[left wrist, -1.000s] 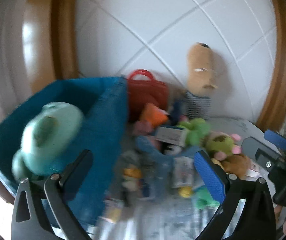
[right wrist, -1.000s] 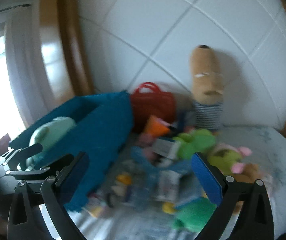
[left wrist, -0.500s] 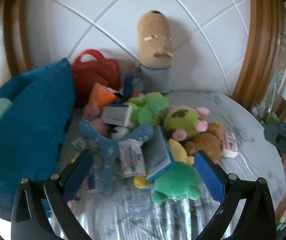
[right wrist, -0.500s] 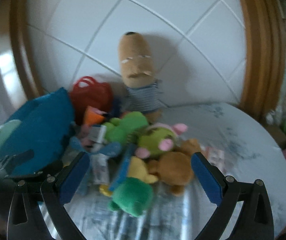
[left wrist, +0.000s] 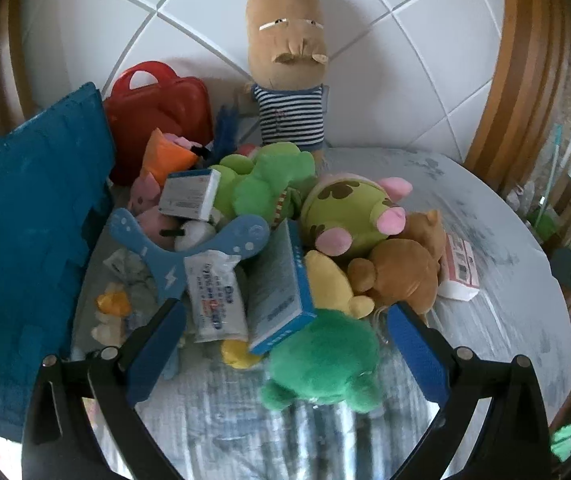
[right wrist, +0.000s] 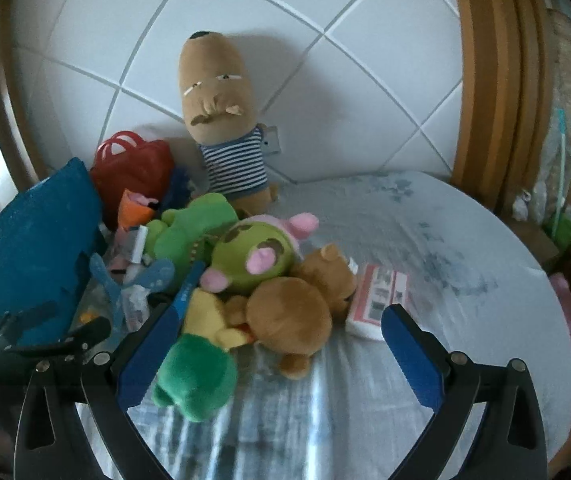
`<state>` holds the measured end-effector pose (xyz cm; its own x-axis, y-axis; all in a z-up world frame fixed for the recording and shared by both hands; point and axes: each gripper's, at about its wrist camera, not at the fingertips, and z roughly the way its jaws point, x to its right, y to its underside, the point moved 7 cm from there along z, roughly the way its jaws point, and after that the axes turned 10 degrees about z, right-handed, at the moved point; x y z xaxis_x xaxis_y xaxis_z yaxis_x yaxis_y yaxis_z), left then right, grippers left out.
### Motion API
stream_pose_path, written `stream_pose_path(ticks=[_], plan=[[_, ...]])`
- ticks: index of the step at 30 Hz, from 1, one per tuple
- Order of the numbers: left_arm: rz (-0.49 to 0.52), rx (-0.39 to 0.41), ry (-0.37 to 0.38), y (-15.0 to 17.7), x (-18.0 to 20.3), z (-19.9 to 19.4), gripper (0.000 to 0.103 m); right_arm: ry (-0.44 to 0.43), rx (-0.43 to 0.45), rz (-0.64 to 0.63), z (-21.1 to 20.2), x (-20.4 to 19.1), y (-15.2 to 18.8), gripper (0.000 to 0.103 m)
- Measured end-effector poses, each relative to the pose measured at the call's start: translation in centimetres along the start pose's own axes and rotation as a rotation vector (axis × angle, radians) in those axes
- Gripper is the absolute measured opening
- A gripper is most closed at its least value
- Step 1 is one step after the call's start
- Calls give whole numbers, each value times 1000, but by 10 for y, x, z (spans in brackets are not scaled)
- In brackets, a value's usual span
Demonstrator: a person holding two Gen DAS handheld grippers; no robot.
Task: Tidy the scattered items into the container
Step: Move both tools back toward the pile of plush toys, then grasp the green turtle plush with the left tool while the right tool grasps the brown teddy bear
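A pile of toys lies on a round table (left wrist: 497,320). A blue fabric container (left wrist: 25,248) stands at the left; it also shows in the right wrist view (right wrist: 37,256). My left gripper (left wrist: 285,340) is open and empty, with a dark green plush (left wrist: 321,364) between its fingers. A blue and white box (left wrist: 281,296) and a yellow plush (left wrist: 333,288) lie just beyond. My right gripper (right wrist: 273,348) is open and empty over a brown bear (right wrist: 289,320), with the green plush (right wrist: 193,372) by its left finger.
A tall tan dog plush in a striped shirt (left wrist: 289,80) leans on the tiled wall. A red toy case (left wrist: 157,100), a light green pig plush (left wrist: 349,216), a blue plastic shape (left wrist: 189,248), a wipes pack (left wrist: 217,300) and a red and white packet (right wrist: 377,300) lie around.
Both grippers swung right, away from the container and toward the toy pile. The mint green toy that was over the container has left the left wrist view.
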<state>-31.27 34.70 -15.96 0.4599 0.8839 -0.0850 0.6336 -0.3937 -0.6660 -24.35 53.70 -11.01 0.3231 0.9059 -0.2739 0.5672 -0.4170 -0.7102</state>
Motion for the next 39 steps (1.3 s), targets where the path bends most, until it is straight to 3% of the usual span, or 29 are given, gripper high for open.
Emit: stream_pose_path(ticks=[5, 9, 19, 25, 37, 39], plan=[[-84, -39, -52, -1, 33, 21, 102, -55, -73, -57, 33, 42, -16, 103], [-161, -109, -112, 17, 50, 44, 102, -108, -149, -122, 64, 63, -18, 103], [-258, -258, -180, 64, 52, 89, 102, -209, -310, -250, 138, 44, 25, 103], [-247, -321, -187, 78, 57, 129, 102, -193, -353, -280, 177, 35, 45, 103], [-216, -307, -230, 82, 40, 163, 103, -142, -386, -339, 231, 20, 81, 103], [-217, -298, -230, 83, 36, 165, 103, -133, -361, -338, 236, 19, 83, 103]])
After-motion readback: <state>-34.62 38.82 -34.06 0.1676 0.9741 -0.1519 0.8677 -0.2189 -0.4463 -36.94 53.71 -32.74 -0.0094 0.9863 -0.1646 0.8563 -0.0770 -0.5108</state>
